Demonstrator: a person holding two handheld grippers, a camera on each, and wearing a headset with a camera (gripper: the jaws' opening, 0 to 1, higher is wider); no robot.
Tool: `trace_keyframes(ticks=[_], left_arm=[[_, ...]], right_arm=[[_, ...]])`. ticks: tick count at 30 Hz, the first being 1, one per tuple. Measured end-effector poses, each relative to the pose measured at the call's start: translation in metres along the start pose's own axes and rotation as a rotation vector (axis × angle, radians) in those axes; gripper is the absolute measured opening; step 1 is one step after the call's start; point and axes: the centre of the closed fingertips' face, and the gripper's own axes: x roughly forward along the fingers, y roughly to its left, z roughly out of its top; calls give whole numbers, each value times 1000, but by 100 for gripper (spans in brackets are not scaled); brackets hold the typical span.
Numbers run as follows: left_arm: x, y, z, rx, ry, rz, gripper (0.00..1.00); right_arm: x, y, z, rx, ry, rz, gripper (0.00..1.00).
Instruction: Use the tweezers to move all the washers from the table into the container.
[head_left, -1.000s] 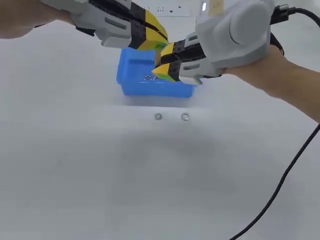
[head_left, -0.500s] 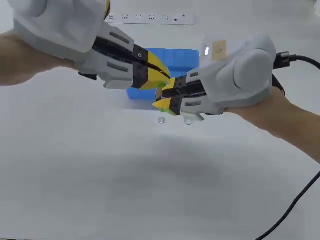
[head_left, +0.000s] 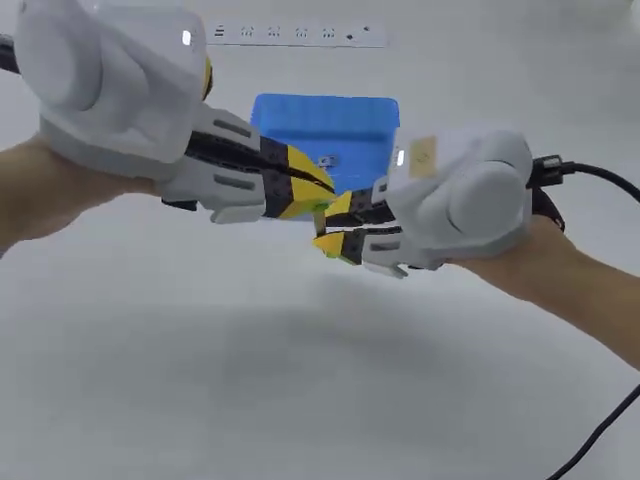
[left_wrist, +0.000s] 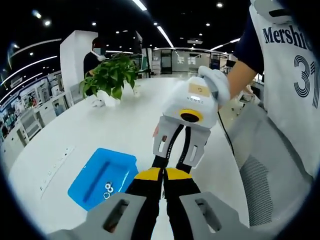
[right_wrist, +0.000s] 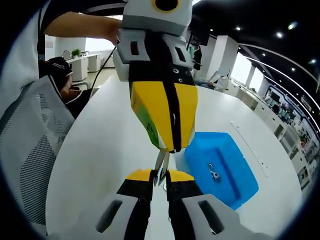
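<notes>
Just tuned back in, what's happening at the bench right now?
A person holds both grippers tip to tip above the white table. The right gripper looks shut on the thin metal tweezers. The left gripper has its jaws shut, and its tip meets the tweezers. Behind them sits the blue container, with a few washers already inside. I cannot make out a washer in the tweezers.
</notes>
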Motion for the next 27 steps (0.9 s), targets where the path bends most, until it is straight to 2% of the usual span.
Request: trace_keyframes(ticks=[8, 27], left_arm=[[2, 10, -5, -14, -4, 4, 5], [9, 17, -17, -3, 13, -30, 5]], right_arm=[[7, -9, -4, 18, -1, -4, 11], [15, -12, -15, 45, -2, 4, 12]])
